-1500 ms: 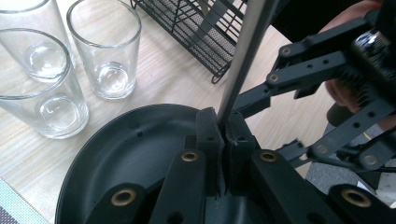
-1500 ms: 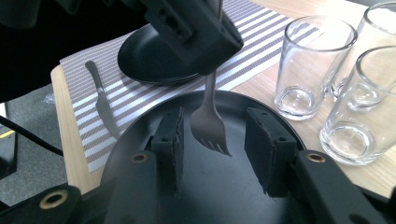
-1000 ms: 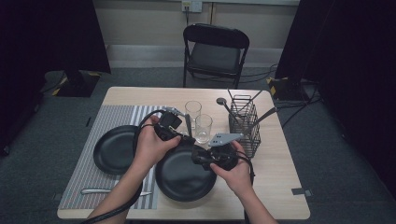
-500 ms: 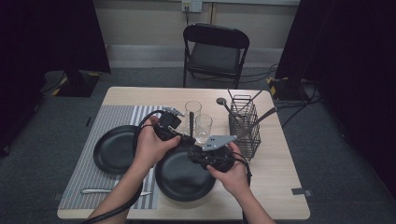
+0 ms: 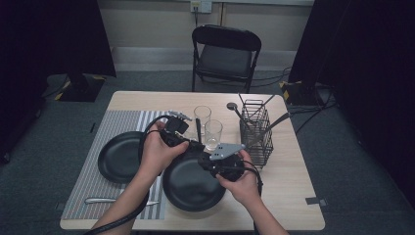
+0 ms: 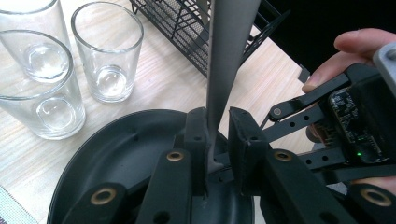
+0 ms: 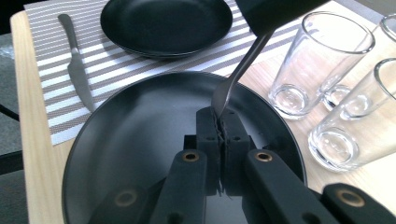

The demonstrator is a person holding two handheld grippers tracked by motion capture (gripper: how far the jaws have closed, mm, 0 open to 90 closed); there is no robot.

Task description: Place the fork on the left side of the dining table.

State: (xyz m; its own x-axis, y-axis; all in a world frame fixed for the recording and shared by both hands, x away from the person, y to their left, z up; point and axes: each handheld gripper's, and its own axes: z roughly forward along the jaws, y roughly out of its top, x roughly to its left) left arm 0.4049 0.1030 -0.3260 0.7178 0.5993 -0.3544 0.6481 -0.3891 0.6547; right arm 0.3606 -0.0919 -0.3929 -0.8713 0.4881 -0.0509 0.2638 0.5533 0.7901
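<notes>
The fork (image 7: 236,77) sat at the centre of the right gripper view, its tines pinched between the closed jaws of the right gripper (image 7: 220,126) and its handle slanting toward the upper right of the frame. In the left gripper view we saw that handle (image 6: 226,60) rising as a grey bar through the middle of the frame, between the jaws of the left gripper (image 6: 218,133): it lay against the left jaw, with a gap to the right one. Those jaws had just been opening around the handle. The right gripper (image 6: 336,126) appeared at the right edge of that view, held by fingers.

In the high view we located both grippers, left (image 5: 188,143) and right (image 5: 215,161), at mid-frame above the near black plate (image 5: 188,188), the fork (image 5: 198,131) standing between them. A second black plate (image 5: 117,156) lay to its left on a striped placemat (image 5: 93,181), with a knife (image 5: 105,199) at the lower left. Two clear glasses (image 5: 208,125) stood just above the grippers, and a black wire caddy (image 5: 255,132) stood to their right on the wooden table (image 5: 288,196).
</notes>
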